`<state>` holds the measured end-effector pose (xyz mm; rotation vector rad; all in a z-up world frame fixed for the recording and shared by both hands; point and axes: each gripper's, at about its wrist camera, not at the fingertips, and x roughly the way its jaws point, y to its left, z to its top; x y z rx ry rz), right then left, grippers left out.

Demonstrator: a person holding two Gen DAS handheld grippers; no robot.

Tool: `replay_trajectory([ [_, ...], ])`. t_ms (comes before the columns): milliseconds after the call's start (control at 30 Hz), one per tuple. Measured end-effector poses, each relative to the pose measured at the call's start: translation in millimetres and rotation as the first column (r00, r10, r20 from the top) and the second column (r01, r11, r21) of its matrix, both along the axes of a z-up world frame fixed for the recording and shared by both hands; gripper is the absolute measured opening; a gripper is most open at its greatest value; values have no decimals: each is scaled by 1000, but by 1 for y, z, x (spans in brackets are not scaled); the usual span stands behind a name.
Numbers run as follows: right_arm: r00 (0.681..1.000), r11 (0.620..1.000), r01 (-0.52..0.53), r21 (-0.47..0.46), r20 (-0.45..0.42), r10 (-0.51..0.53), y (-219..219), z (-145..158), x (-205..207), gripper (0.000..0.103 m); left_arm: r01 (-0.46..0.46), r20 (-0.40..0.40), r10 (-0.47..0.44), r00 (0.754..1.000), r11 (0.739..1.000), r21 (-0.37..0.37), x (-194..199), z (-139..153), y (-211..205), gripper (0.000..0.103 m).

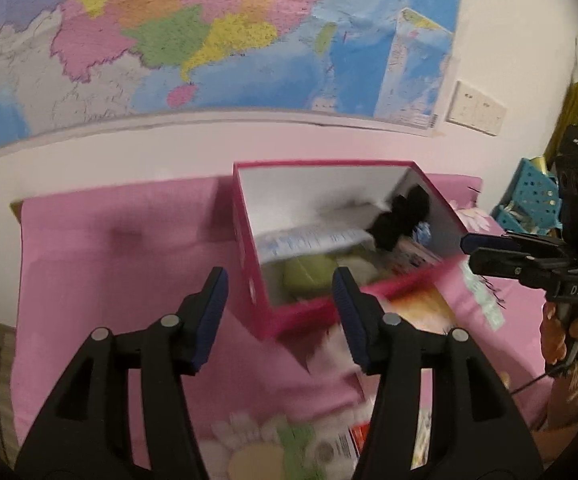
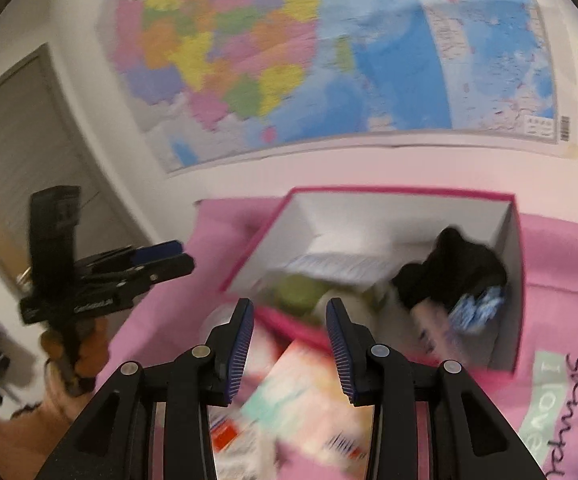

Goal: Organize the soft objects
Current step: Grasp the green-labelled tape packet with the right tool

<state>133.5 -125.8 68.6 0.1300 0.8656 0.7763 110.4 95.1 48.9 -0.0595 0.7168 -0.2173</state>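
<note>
Box contents point(image 2: 321, 292): smeared by blur; the green and white items cannot be identified.
Packets point(image 2: 313, 396): blurred, partly hidden behind the tongs.
Map point(image 1: 209, 32): cut off by the top edge.
Black item point(image 1: 401, 216): shape unclear.

Wall map point(image 1: 225, 36) covers the upper wall, multicolour regions plus blue sea, bottom edge just above the bed. White switch plate point(image 1: 476, 109) sits on the wall just right of the map; teal perforated crates point(image 1: 529, 196) at the far right. Grey door point(image 2: 29, 152) at left in the right wrist view
</note>
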Motion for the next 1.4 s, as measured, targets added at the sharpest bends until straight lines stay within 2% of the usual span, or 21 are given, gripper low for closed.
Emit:
replay_trajectory([
  [200, 994, 995, -98, 0, -45, 98, 14, -10, -36, 38, -8, -52, 7, 999, 1000, -30, -41, -30, 12, 56],
  [300, 987, 990, -139, 1, -82, 138, 20, -21, -49, 38, -1, -96, -6, 995, 997, -79, -57, -48, 16, 56],
  [467, 966, 982, -189, -17, -181, 183, 39, -54, -60, 38, -8, -181, -14, 983, 993, -122, -73, -84, 14, 56],
  [600, 948, 973, -217, -76, -255, 191, 60, -87, -65, 38, -4, -256, -43, 966, 984, -180, -77, -107, 14, 56],
  [700, 948, 972, -205, -113, -270, 168, 70, -101, -65, 38, 0, -274, -54, 960, 981, -193, -80, -114, 13, 56],
  [833, 958, 966, -207, -156, -234, 167, 82, -103, -66, 38, 22, -300, -87, 950, 976, -215, -82, -121, 8, 56],
  [1000, 957, 967, -205, -149, -238, 166, 91, -106, -67, 40, 51, -305, -116, 945, 975, -214, -83, -124, 1, 57],
  [1200, 962, 983, -145, -115, -249, 112, 87, -109, -61, 43, 62, -297, -128, 946, 973, -223, -84, -126, 3, 57],
  [1400, 966, 981, -136, -142, -240, 99, 93, -110, -61, 47, 77, -284, -130, 950, 978, -192, -88, -127, 1, 57],
])
